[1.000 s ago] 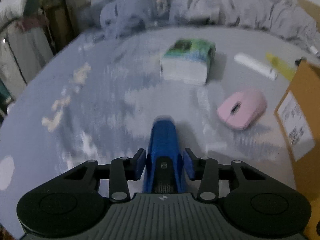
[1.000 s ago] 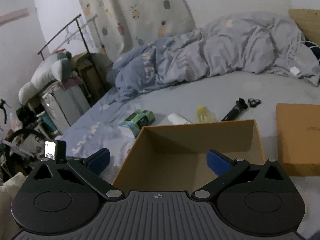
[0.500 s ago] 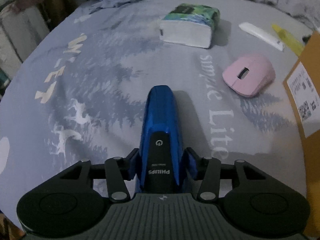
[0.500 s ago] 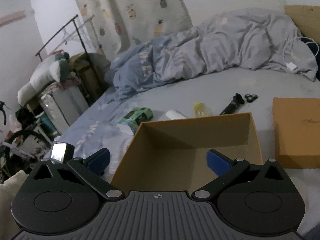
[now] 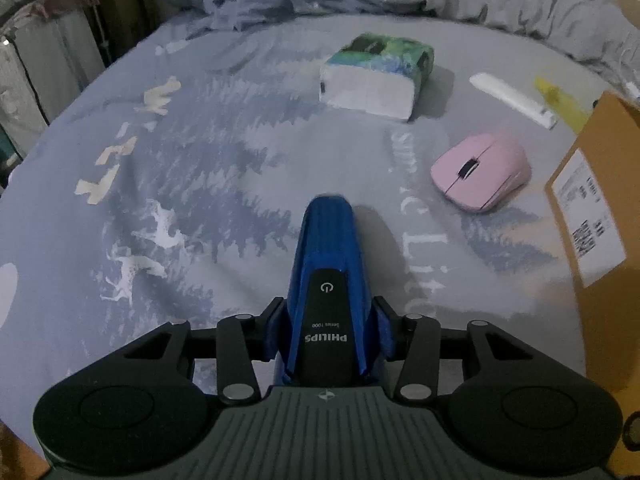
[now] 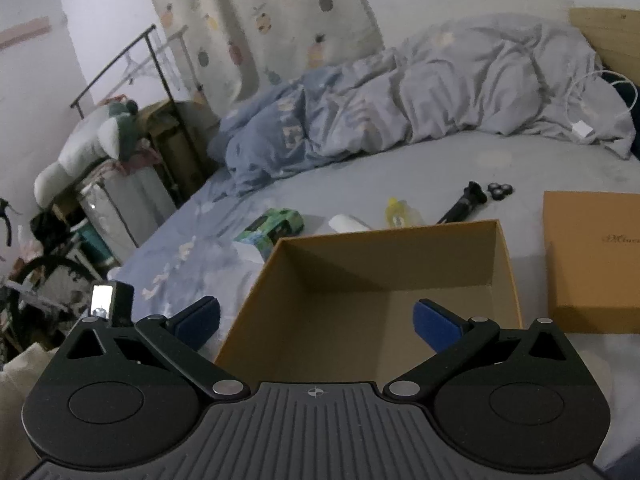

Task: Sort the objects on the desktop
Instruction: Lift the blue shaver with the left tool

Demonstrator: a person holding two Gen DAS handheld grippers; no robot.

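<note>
Left gripper [image 5: 328,332] pinching blue shaver [image 5: 329,268], apparently above bedsheet [image 5: 200,184]; right gripper [image 6: 316,320] fingers spread over cardboard box [image 6: 506,264].

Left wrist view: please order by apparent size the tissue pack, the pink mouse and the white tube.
1. tissue pack
2. pink mouse
3. white tube
The mouse lies nearer the camera, so its rank above the tube is unsure.

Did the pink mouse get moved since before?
No. The pink mouse lies between the tissue pack and the box, as before; only the camera shifted.
</note>
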